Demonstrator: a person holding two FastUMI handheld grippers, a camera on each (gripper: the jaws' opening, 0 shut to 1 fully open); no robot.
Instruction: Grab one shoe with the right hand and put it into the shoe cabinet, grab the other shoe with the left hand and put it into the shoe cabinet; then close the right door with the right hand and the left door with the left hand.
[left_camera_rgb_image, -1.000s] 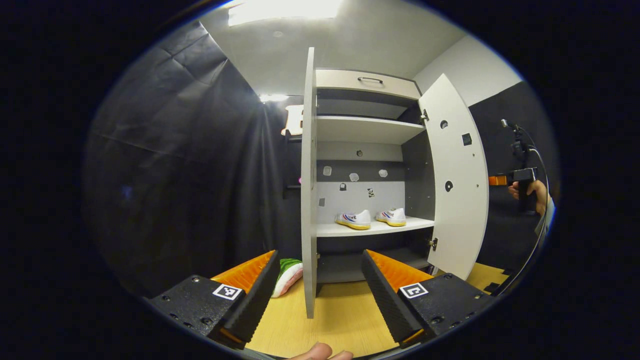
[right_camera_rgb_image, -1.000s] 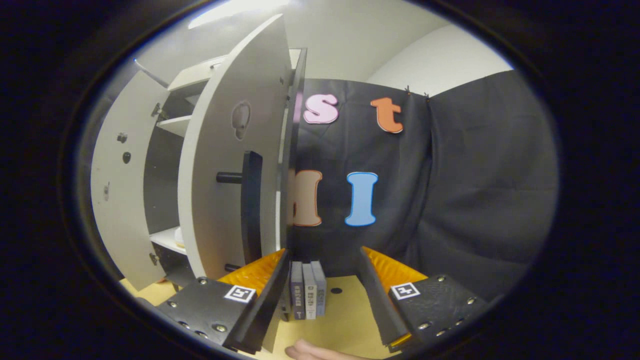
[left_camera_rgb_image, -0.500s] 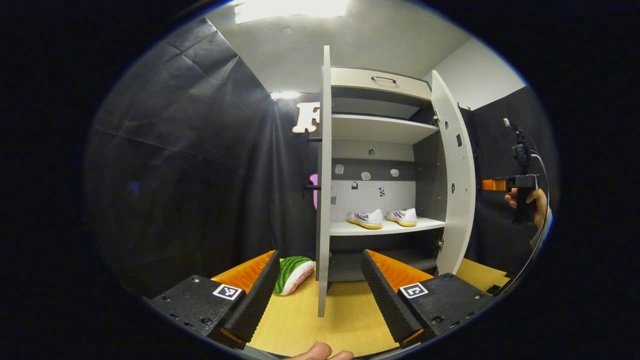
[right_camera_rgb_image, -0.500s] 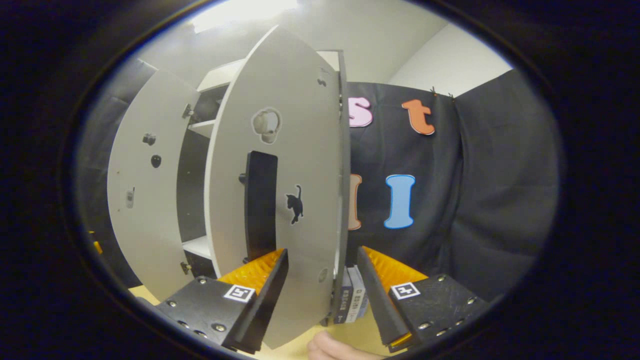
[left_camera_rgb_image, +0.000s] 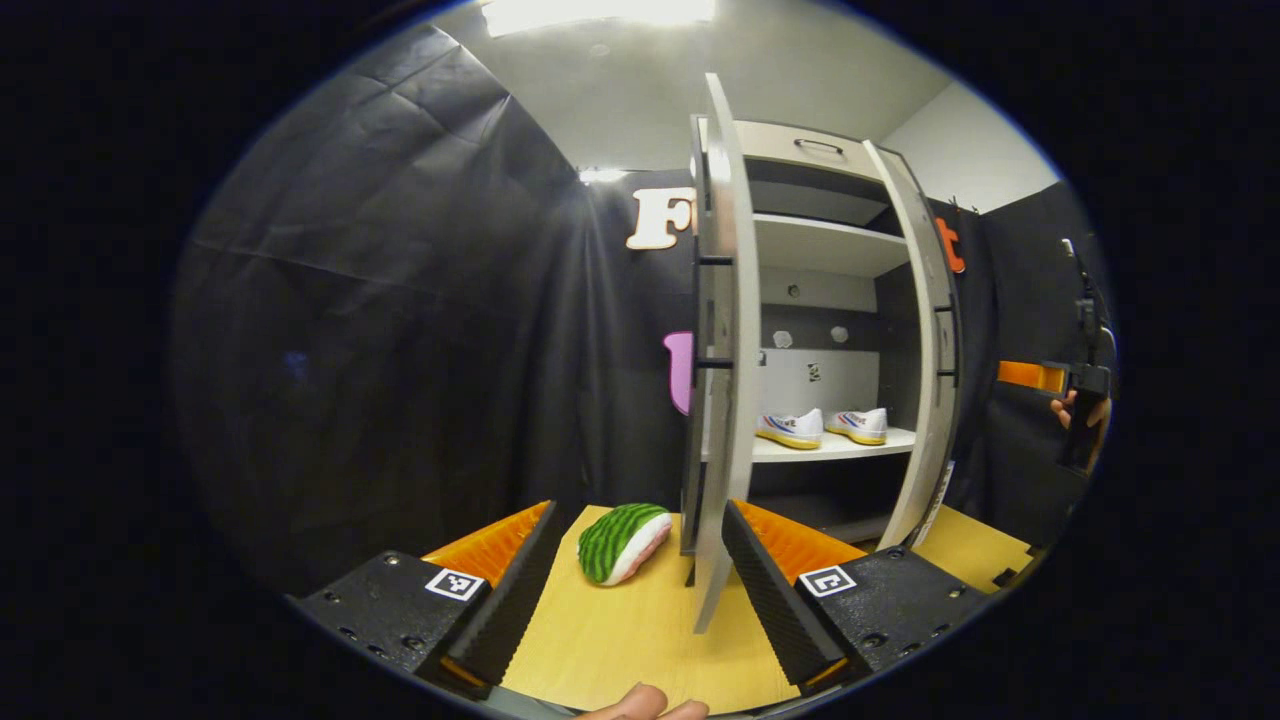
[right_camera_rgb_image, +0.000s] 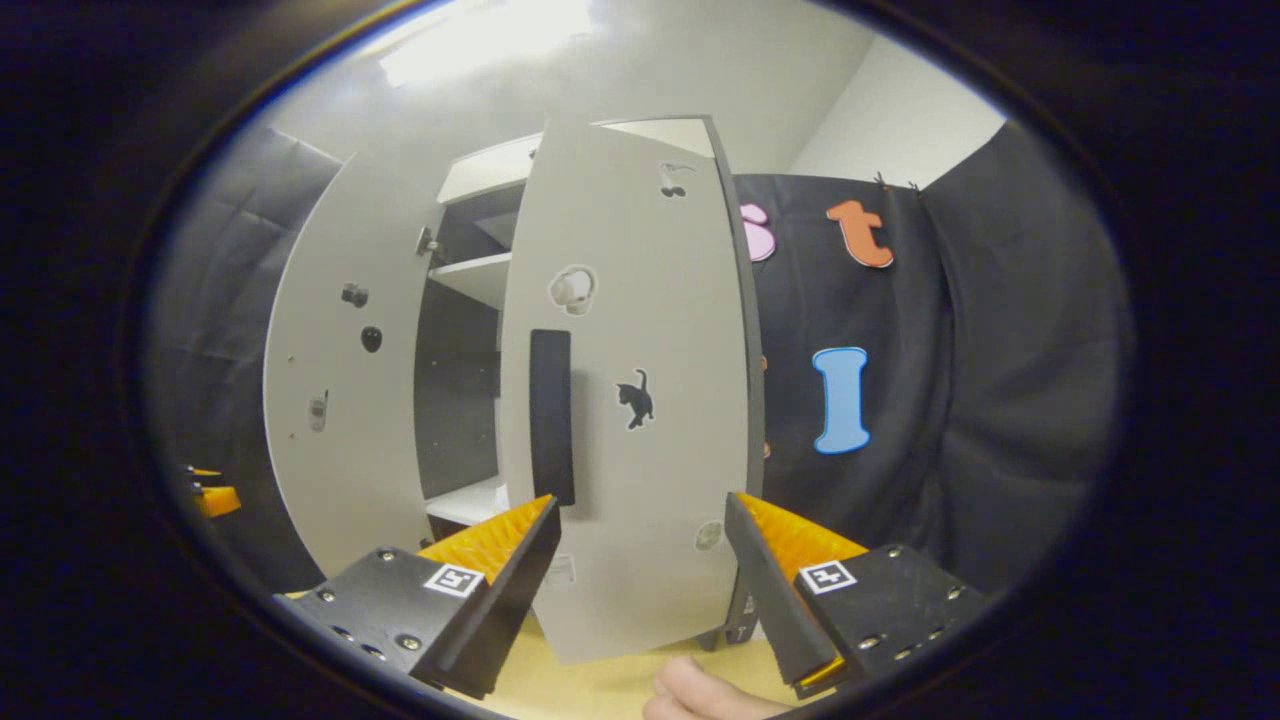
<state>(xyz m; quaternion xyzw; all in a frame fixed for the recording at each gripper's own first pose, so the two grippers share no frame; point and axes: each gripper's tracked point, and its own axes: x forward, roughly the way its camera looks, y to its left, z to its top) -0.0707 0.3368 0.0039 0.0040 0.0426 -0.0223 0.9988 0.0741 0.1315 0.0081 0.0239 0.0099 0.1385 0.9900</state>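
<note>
Two shoes (left_camera_rgb_image: 820, 427) are seen on one cabinet (left_camera_rgb_image: 810, 240) shelf between two half-open doors (right_camera_rgb_image: 630, 400). Both grippers, left (left_camera_rgb_image: 635, 575) and right (right_camera_rgb_image: 640, 575), are held wide open, empty.

Black cloth (left_camera_rgb_image: 400, 300) hung in creased folds around my booth, covering the wall on my left and running on behind the furniture. Above it I saw a plain white ceiling (left_camera_rgb_image: 640, 100) with a bright light panel (left_camera_rgb_image: 600, 12) glaring near the top. A pale painted wall (right_camera_rgb_image: 900, 120) rose over the cloth at the far right corner. Beneath me lay a light wooden table (left_camera_rgb_image: 640, 640), its grain running away from me. A watermelon-patterned cushion (left_camera_rgb_image: 622, 540) rested near the table's far edge.
</note>
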